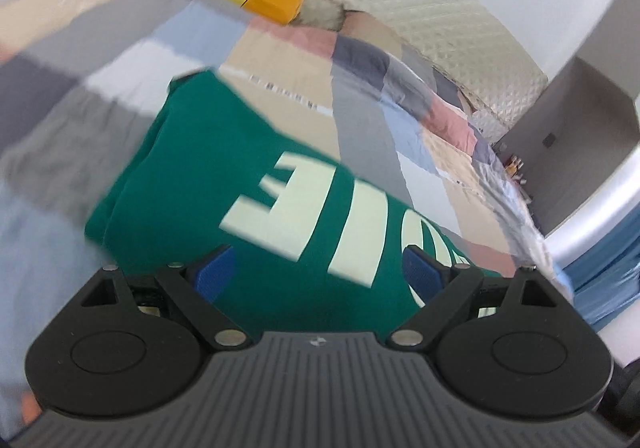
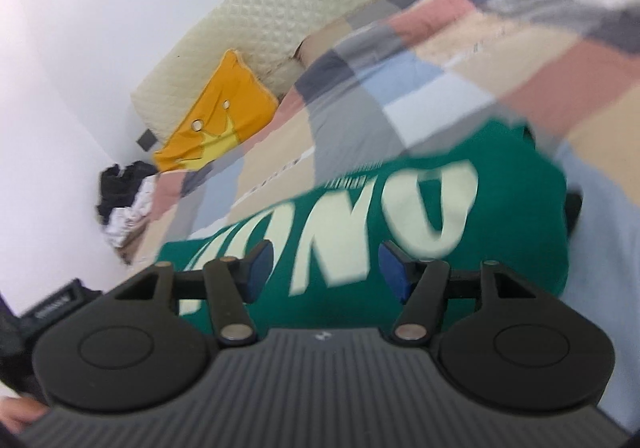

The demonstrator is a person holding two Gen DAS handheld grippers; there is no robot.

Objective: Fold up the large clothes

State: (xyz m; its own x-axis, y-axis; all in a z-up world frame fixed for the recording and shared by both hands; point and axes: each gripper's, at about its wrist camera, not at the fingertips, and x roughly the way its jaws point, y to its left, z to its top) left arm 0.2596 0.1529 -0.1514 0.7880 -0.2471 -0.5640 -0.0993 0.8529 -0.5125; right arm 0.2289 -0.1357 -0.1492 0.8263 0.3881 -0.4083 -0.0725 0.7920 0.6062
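Grippers (image 1: 320,272) (image 2: 324,268) tilted over shirt (image 1: 224,176)

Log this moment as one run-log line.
green shirt: folded on patchwork bedspread | left gripper: jaws open, empty | right gripper: jaws open, empty

Shirt (image 1: 248,184) lettering blurred, partly hidden
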